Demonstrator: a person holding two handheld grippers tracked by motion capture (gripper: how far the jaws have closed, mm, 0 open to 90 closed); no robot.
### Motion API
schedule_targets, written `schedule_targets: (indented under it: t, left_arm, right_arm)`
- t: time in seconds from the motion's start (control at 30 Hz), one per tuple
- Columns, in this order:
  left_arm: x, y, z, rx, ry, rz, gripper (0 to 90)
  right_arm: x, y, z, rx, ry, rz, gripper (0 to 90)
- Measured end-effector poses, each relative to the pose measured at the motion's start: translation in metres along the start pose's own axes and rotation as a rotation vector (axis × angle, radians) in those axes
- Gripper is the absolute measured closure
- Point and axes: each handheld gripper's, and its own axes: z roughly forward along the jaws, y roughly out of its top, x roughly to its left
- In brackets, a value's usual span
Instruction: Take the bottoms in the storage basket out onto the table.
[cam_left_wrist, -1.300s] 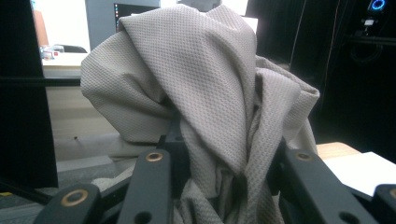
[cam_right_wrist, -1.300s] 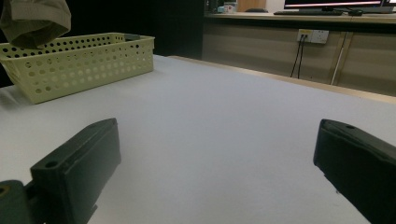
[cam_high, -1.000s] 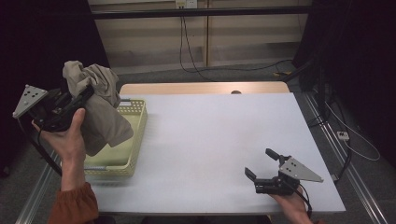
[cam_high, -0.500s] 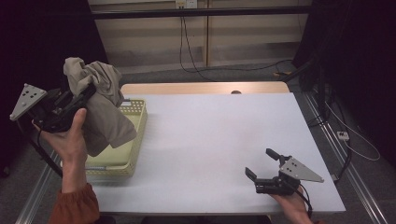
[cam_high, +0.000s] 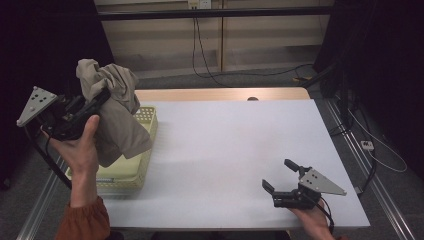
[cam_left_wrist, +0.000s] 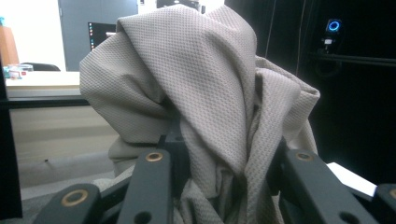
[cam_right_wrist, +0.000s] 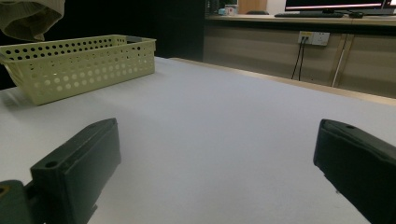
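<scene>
A beige cloth (cam_high: 114, 117) hangs bunched over the left end of the table, its lower folds draping in front of a pale yellow perforated basket (cam_high: 142, 162). My left gripper (cam_high: 101, 96) is shut on the cloth, held up in a hand at the far left. In the left gripper view the cloth (cam_left_wrist: 201, 93) bulges up between the two black jaws of the left gripper (cam_left_wrist: 224, 161). My right gripper (cam_high: 278, 173) rests near the table's front right edge, open, with nothing between its fingers. In the right gripper view the right gripper (cam_right_wrist: 215, 154) faces the basket (cam_right_wrist: 79, 60) across the table.
The white table (cam_high: 240, 135) stretches between basket and right gripper. A wooden strip (cam_high: 220, 94) runs along its far edge. Cables hang on the wall behind, and metal rails flank both sides. A corner of the cloth (cam_right_wrist: 28, 16) hangs above the basket in the right gripper view.
The left hand has drifted slightly upward with the cloth still gripped. The right gripper has stayed where it was.
</scene>
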Motion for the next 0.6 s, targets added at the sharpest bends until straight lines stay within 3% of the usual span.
schedule_targets:
  t: [0.6]
  left_arm:
    - [-0.034, 0.002, 0.028, 0.004, -0.098, 0.0, 65.8]
  right_arm:
    - [0.0, 0.0, 0.0, -0.003, 0.004, -0.002, 0.4]
